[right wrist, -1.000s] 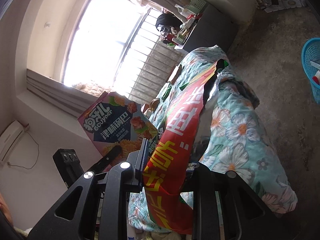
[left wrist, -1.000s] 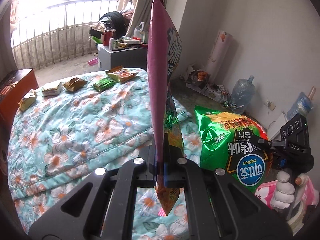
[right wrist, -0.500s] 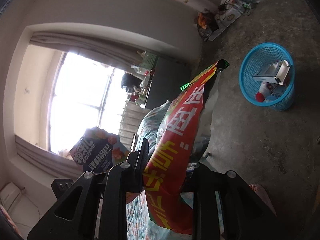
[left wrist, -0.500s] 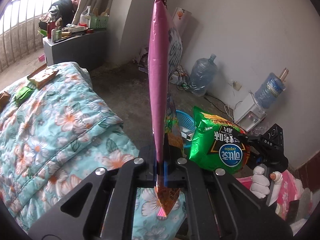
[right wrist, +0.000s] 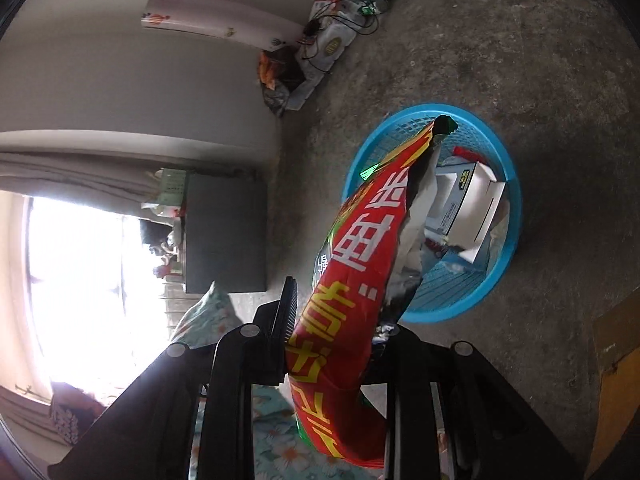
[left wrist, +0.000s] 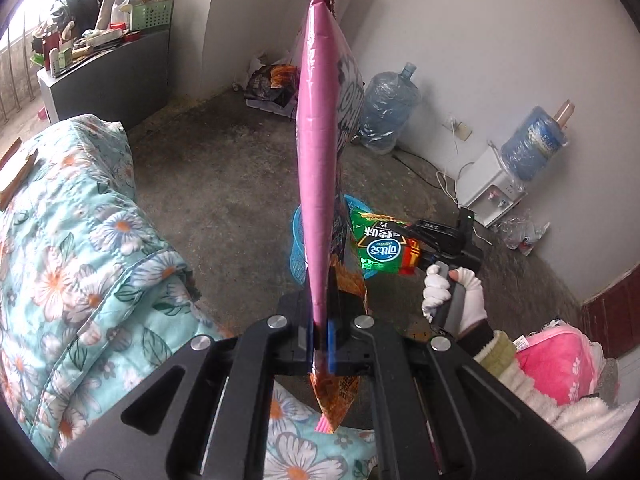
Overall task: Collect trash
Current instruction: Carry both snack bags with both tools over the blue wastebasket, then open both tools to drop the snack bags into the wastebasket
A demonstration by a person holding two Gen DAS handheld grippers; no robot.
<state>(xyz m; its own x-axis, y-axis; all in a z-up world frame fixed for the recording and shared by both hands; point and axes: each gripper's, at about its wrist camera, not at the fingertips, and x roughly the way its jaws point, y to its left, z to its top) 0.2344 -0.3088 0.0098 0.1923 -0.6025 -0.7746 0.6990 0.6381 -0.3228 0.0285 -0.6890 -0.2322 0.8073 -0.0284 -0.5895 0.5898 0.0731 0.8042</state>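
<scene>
Fingers of the left gripper (left wrist: 320, 344) pinched a pink bag (left wrist: 318, 168) and the right gripper (right wrist: 336, 344) a red-and-green bag (right wrist: 352, 280), both swung from the bed to above the blue basket (right wrist: 506, 248), ready for dropping.

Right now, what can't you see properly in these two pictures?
- Left wrist view: the round blue plastic basket is mostly hidden behind the tall pink snack bag clamped in the left gripper.
- Right wrist view: the crinkly red and green chip bag held in the right gripper covers part of the basket's contents; only a white cardboard box is clear.
- Right wrist view: the bright window is washed out.
</scene>
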